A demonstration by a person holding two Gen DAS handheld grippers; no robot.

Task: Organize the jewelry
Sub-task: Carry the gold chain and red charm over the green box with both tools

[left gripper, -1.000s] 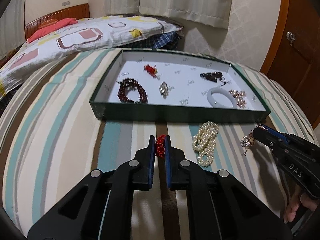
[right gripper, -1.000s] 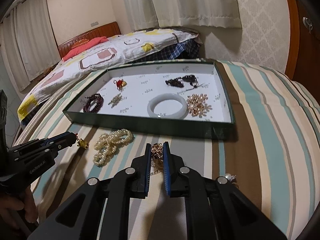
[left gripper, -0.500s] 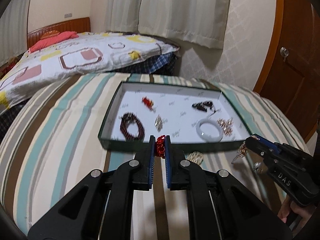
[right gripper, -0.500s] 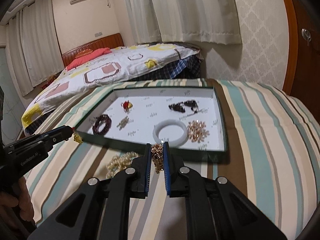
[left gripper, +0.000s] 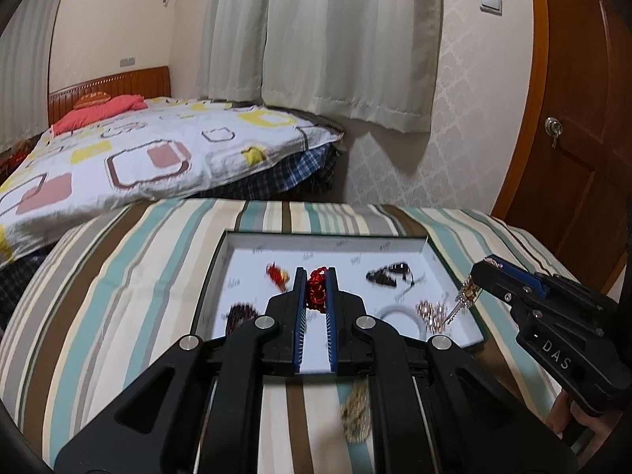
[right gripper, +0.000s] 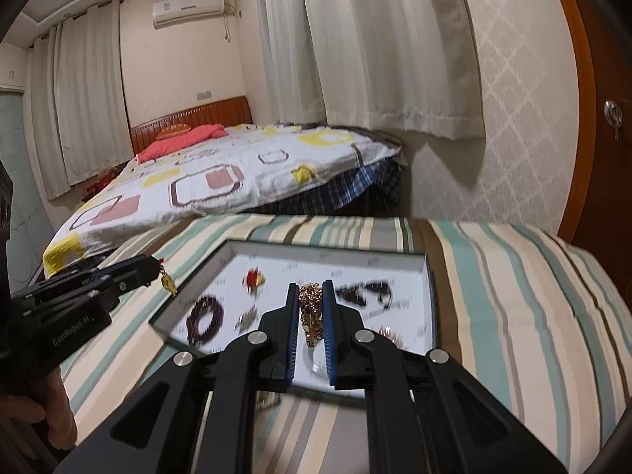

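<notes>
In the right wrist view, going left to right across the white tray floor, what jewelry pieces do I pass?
Dark red beaded bracelet → small red and gold charm → gold chain bundle pinched in the right claw, in front of the tray → black beaded piece.

red beads (left gripper: 316,287) | gold chain (right gripper: 311,308) | white tray (left gripper: 339,251) — green-rimmed | bedcover (left gripper: 118,276) — teal-brown stripes

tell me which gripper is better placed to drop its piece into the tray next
Roughly even, slight edge to the left. The left gripper holds the red piece over the tray; the right gripper holds its gold chain near the right rim.
</notes>
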